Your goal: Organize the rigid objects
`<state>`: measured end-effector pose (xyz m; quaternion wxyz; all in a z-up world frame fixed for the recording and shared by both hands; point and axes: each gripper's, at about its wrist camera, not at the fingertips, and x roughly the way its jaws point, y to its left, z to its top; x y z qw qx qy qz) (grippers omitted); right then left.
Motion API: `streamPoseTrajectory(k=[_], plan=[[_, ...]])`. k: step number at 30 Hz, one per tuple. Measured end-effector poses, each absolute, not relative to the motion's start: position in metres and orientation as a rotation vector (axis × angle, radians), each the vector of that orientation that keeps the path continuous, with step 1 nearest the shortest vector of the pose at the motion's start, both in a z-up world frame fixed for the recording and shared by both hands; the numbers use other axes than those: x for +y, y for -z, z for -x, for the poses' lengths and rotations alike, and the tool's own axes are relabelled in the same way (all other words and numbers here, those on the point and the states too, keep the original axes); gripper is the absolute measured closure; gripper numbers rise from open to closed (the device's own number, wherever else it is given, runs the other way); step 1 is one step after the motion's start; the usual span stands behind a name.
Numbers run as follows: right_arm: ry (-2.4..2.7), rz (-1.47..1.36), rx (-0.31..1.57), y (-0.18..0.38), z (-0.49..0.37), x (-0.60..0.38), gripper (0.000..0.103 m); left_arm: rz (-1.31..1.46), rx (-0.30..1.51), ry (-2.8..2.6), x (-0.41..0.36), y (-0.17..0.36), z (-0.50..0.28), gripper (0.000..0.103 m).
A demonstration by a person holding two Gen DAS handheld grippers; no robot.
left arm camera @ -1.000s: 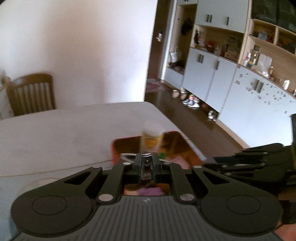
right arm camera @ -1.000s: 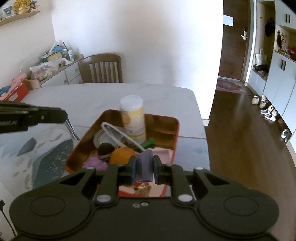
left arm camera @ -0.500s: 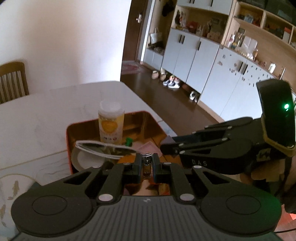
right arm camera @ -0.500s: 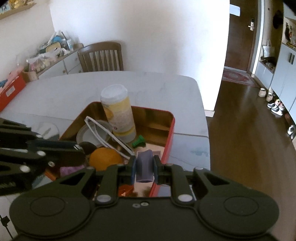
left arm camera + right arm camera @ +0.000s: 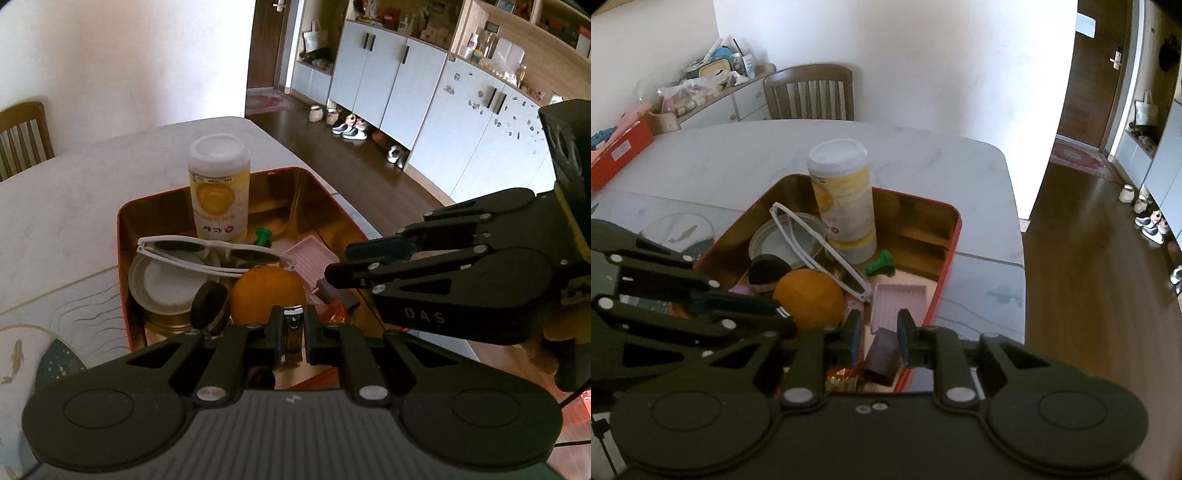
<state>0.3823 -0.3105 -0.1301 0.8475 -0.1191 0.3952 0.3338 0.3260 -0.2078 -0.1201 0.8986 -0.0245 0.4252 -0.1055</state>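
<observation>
Left gripper (image 5: pixel 293 339) clamped on small metal clip (image 5: pixel 293 334), above near end of red tin (image 5: pixel 123 236). Right gripper (image 5: pixel 875 338) jaws opening; purple block (image 5: pixel 882 352) between them, tilted, over tin's near right corner.

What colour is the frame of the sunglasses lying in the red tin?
White, clearest in the left wrist view: sunglasses.

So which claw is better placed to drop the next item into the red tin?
The left. The left claw is shut on a metal nail clipper above the red tin. The right claw is opening; its purple block sits loose between the pads, over the tin.
</observation>
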Motion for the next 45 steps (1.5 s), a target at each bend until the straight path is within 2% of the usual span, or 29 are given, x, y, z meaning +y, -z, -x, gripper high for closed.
streamPoseTrajectory(k=[12, 19, 21, 24, 26, 27, 32, 35, 37, 43, 45], plan=[[-0.683, 0.197, 0.829, 0.116, -0.376, -0.319, 0.070, 0.036, 0.866, 0.226, -0.212, 0.115, -0.323, 0.092], [-0.631, 0.141, 0.812, 0.104, -0.367, -0.331, 0.064, 0.070, 0.832, 0.224, -0.203, 0.104, -0.307, 0.085], [-0.622, 0.117, 0.808, 0.100, -0.364, -0.336, 0.062, 0.072, 0.816, 0.224, -0.201, 0.099, -0.301, 0.081], [-0.610, 0.103, 0.792, 0.094, -0.354, -0.339, 0.056, 0.078, 0.789, 0.217, -0.197, 0.092, -0.292, 0.067], [-0.606, 0.085, 0.784, 0.090, -0.347, -0.340, 0.054, 0.076, 0.767, 0.214, -0.195, 0.086, -0.285, 0.050], [-0.604, 0.079, 0.780, 0.087, -0.343, -0.340, 0.052, 0.071, 0.757, 0.208, -0.193, 0.083, -0.282, 0.048], [-0.605, 0.047, 0.750, 0.075, -0.323, -0.337, 0.041, 0.068, 0.719, 0.207, -0.184, 0.068, -0.265, 0.046], [-0.595, 0.036, 0.729, 0.069, -0.309, -0.334, 0.035, 0.067, 0.701, 0.203, -0.177, 0.061, -0.256, 0.038], [-0.591, 0.033, 0.713, 0.066, -0.299, -0.332, 0.025, 0.067, 0.686, 0.197, -0.173, 0.057, -0.248, 0.036], [-0.560, 0.024, 0.645, 0.058, -0.273, -0.327, 0.009, 0.023, 0.652, 0.166, -0.164, 0.048, -0.228, 0.035], [-0.547, 0.011, 0.627, 0.055, -0.266, -0.326, 0.005, 0.028, 0.647, 0.167, -0.160, 0.044, -0.222, 0.030]])
